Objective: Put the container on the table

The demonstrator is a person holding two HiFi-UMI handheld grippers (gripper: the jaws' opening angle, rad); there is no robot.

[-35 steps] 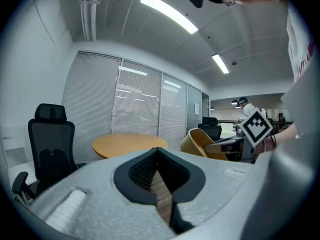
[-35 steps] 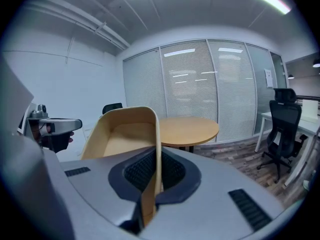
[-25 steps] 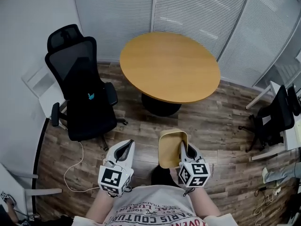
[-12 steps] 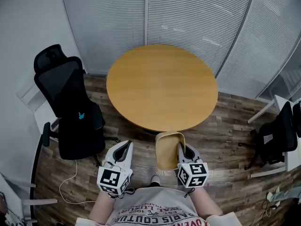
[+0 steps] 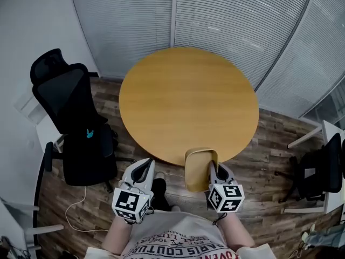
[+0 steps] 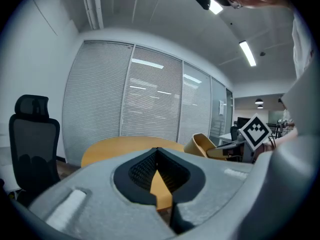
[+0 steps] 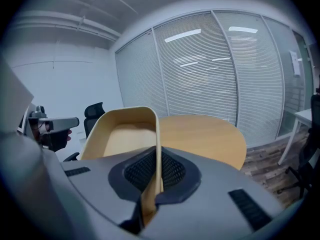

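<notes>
A tan, empty container [image 5: 198, 169] hangs in the air at the near edge of the round wooden table [image 5: 186, 101]. My right gripper [image 5: 214, 172] is shut on its right wall, and that wall runs between the jaws in the right gripper view, the container [image 7: 127, 136] filling the left of that view. My left gripper [image 5: 142, 172] is to the left of the container, shut with nothing in it. In the left gripper view the left gripper [image 6: 157, 170] points at the table [image 6: 130, 146], with the container [image 6: 206, 145] off to the right.
A black office chair [image 5: 75, 123] stands left of the table. Another dark chair [image 5: 318, 171] and white desks are at the right edge. Glass walls with blinds [image 5: 215, 20] close the room behind the table. A white cable [image 5: 81, 206] lies on the wood floor.
The table has come closer and now reaches the container's front edge. Both grippers keep their hold and spacing; the right one has shifted slightly right.
</notes>
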